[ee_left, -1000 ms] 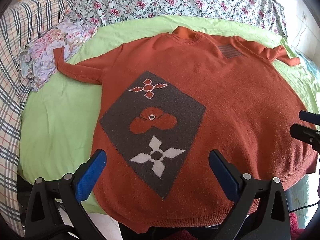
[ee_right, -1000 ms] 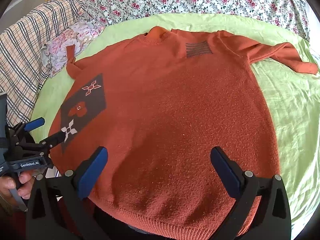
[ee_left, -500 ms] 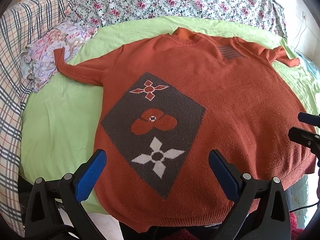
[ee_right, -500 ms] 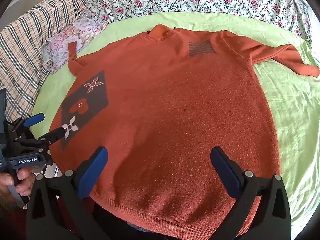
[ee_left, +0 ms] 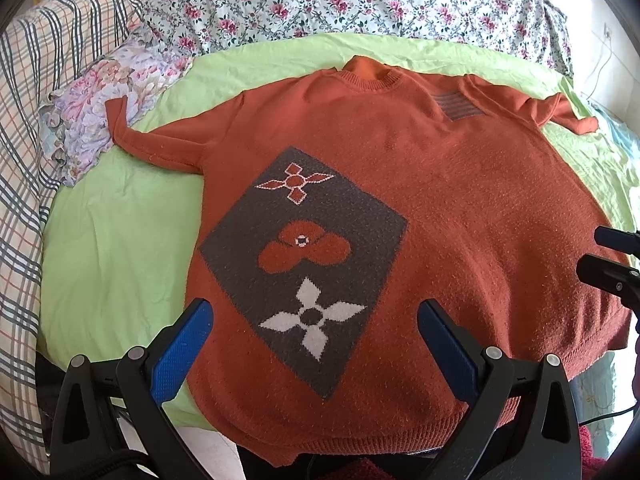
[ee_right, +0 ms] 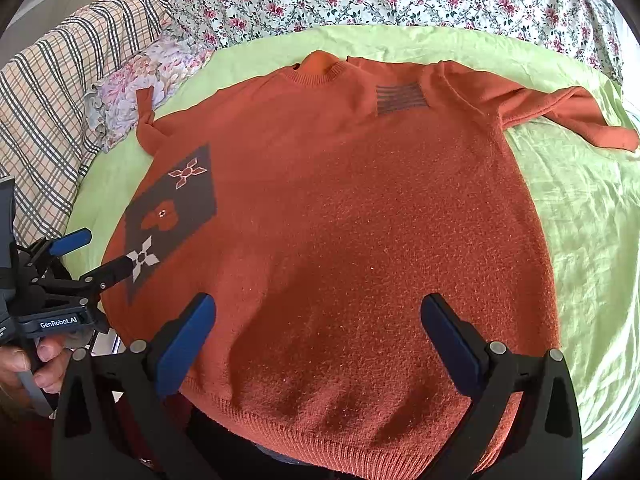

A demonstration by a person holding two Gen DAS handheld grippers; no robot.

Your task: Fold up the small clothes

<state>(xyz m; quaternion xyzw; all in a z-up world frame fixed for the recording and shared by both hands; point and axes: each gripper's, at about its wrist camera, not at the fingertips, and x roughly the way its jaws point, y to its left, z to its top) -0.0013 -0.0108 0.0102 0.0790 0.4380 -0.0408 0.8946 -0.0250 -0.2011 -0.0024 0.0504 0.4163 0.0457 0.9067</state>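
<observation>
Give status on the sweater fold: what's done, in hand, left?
Done: the sweater lies flat, front up, on the green sheet, both sleeves spread out to the sides. In hand: nothing; the left gripper and right gripper hover over the hem, jaws open, gripping no cloth. Left: every fold; no sleeve is turned in and the body is not doubled over.

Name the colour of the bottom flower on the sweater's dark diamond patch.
White flower, dark centre; clearest in the left wrist view.
</observation>
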